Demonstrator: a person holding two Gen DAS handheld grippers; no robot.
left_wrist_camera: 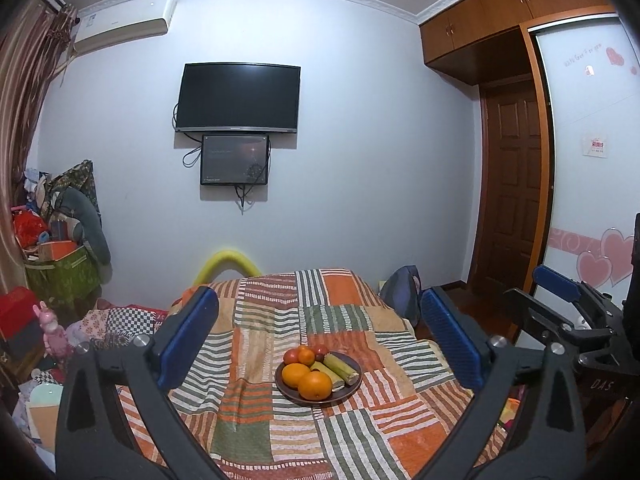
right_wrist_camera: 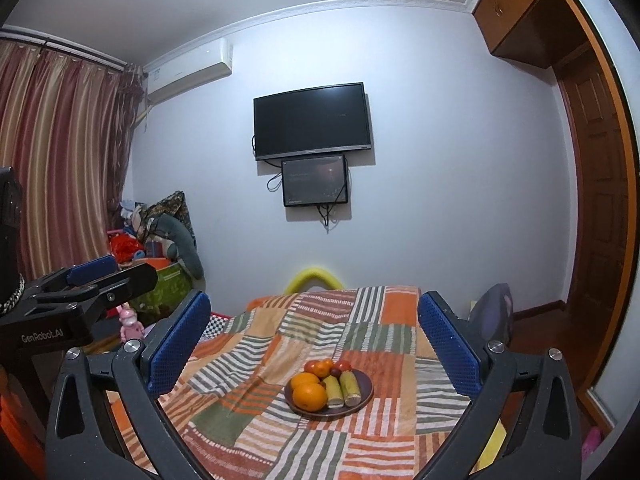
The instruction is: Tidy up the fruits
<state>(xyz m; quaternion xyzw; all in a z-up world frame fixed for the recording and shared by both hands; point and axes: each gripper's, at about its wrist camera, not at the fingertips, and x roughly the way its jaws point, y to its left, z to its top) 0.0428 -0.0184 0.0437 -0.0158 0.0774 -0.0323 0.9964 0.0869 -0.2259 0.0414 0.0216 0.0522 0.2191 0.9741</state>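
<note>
A dark round plate (left_wrist_camera: 353,386) (right_wrist_camera: 366,400) rests on a table under a striped patchwork cloth (left_wrist_camera: 256,412) (right_wrist_camera: 248,408). It holds two oranges (left_wrist_camera: 315,385) (right_wrist_camera: 309,396), two green-yellow cane pieces (left_wrist_camera: 340,368) (right_wrist_camera: 348,388) and small red fruits (left_wrist_camera: 301,356) (right_wrist_camera: 320,367) at its far side. My left gripper (left_wrist_camera: 318,300) is open and held back from the plate, with nothing between its blue pads (left_wrist_camera: 188,340). My right gripper (right_wrist_camera: 314,300) is likewise open and empty, short of the plate. Each gripper shows at the edge of the other's view (left_wrist_camera: 538,292) (right_wrist_camera: 120,274).
A television (left_wrist_camera: 239,98) and a smaller screen (left_wrist_camera: 234,159) hang on the far wall. Piled bags and boxes (left_wrist_camera: 56,248) crowd the left corner, by curtains (right_wrist_camera: 52,152). A wooden door (left_wrist_camera: 512,200) and wardrobe stand right. A yellow foam arch (left_wrist_camera: 228,264) and a grey bag (left_wrist_camera: 402,292) sit behind the table.
</note>
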